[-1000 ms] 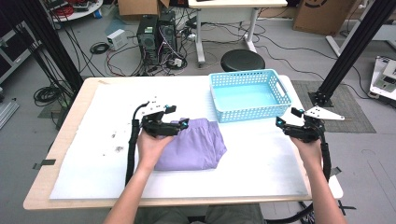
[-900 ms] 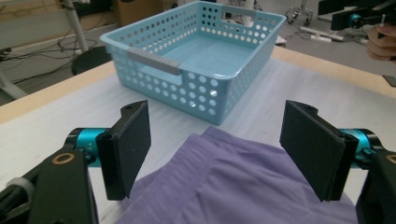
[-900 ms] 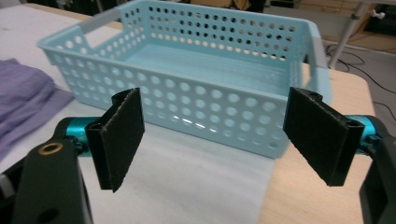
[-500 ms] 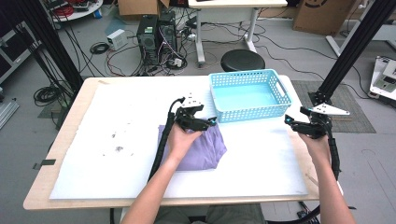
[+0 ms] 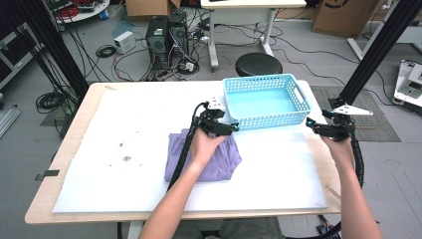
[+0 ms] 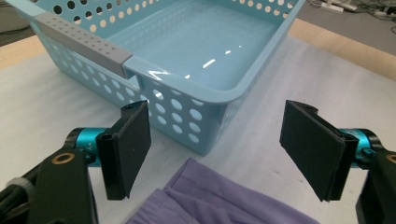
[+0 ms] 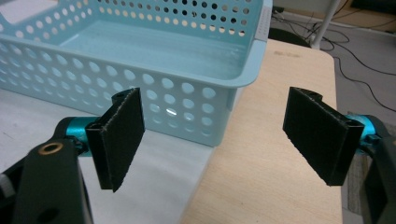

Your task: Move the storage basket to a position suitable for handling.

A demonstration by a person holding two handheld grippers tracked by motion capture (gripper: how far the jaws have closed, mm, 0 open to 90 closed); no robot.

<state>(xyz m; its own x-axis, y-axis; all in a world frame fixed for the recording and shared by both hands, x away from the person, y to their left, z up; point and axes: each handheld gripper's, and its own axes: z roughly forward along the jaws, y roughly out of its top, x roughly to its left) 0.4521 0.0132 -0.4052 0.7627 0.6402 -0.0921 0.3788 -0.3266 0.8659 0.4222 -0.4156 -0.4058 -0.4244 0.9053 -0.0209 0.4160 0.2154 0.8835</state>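
1. Purple cloth (image 5: 204, 158) lies folded mid-table, at seven o'clock from the blue basket (image 5: 265, 102).
2. Left gripper (image 5: 233, 126) hovers above its far edge, jaws wide apart, empty.
3. Right gripper (image 5: 312, 124), at the basket's four o'clock corner, gapes empty too.

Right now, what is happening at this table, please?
A person works at a table with a two-jaw gripper in each hand. The left gripper is open, between the folded purple cloth and the near left corner of the light blue basket, holding nothing. The right gripper is also open and empty, beside the basket's right end. The basket is empty.
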